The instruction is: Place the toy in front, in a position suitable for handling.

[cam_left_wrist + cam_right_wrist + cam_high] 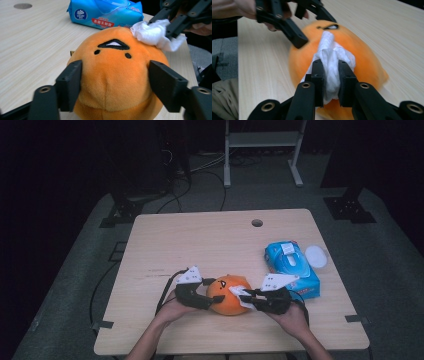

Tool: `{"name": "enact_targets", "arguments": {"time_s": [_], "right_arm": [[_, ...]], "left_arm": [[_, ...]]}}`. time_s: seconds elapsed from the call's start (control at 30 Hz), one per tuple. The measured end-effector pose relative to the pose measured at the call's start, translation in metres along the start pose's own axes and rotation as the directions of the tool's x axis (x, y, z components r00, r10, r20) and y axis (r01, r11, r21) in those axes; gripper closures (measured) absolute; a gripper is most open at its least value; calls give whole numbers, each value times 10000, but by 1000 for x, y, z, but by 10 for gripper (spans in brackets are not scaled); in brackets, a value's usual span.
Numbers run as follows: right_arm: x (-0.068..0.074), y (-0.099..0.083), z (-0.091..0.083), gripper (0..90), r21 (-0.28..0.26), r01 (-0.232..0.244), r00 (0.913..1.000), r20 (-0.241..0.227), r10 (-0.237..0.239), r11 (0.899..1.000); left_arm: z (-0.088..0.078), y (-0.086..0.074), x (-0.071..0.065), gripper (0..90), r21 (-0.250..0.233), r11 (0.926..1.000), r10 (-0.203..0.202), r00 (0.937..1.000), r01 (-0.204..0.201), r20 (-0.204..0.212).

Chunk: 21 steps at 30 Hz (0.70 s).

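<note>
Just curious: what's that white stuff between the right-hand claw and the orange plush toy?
A crumpled white wipe. The right claw pinches it and presses it against the orange plush toy, seen best in the right gripper view.

Lab-like recording room: lone wooden table, dark surround, floor cables, metal stand.

Blue wipes pack on the bench, white lid just beside it, metal frame beyond
</note>
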State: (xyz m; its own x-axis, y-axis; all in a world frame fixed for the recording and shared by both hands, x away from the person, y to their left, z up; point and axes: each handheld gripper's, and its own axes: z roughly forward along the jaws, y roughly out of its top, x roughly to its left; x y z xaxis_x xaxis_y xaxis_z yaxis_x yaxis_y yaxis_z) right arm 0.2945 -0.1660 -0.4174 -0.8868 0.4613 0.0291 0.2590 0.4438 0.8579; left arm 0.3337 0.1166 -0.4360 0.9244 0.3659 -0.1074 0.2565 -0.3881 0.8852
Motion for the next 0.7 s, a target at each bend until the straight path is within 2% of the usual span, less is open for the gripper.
{"name": "enact_targets", "arguments": {"time_s": [0.07, 0.1, 0.23, 0.3, 0.37, 0.43, 0.5, 0.6, 0.7], "right_arm": [[4, 3, 1, 770, 8, 165, 9999, -27, -165, 9999], [4, 5, 1, 770, 1, 280, 9995, 135, -280, 9996], [-11, 3, -6, 770, -276, -301, 9979, 573, 317, 9992], [-18, -1, -8, 770, -172, -419, 9954, 851, 432, 9990], [-22, -5, -8, 770, -37, -626, 9947, 813, 627, 9980], [-24, -9, -9, 770, 95, -660, 9949, 768, 651, 9978], [-22, -11, -10, 770, 150, -643, 9954, 717, 630, 9978], [-18, -12, -11, 770, 166, -629, 9963, 600, 618, 9979], [-6, -5, -8, 770, 115, -289, 9990, 352, 285, 9995]], "left_arm": [[0, 1, -2, 325, -45, 9999, 167, 9999, -167, 6], [0, 1, -3, 328, -62, 9999, 156, 9999, -156, 29], [0, 0, -1, 316, -90, 9999, 106, 9999, -105, 108], [0, 0, 0, 245, -149, 9996, -217, 9994, 221, 265], [-2, 0, 2, 172, -92, 9991, -419, 9986, 422, 316], [-2, 0, 3, 137, 74, 9984, -566, 9979, 564, 325], [-2, -2, 4, 151, 176, 9980, -620, 9974, 614, 354], [-1, -2, 1, 262, 126, 9993, -347, 9988, 343, 342], [0, 2, -2, 328, -13, 9999, -124, 9997, 124, 215]]}}
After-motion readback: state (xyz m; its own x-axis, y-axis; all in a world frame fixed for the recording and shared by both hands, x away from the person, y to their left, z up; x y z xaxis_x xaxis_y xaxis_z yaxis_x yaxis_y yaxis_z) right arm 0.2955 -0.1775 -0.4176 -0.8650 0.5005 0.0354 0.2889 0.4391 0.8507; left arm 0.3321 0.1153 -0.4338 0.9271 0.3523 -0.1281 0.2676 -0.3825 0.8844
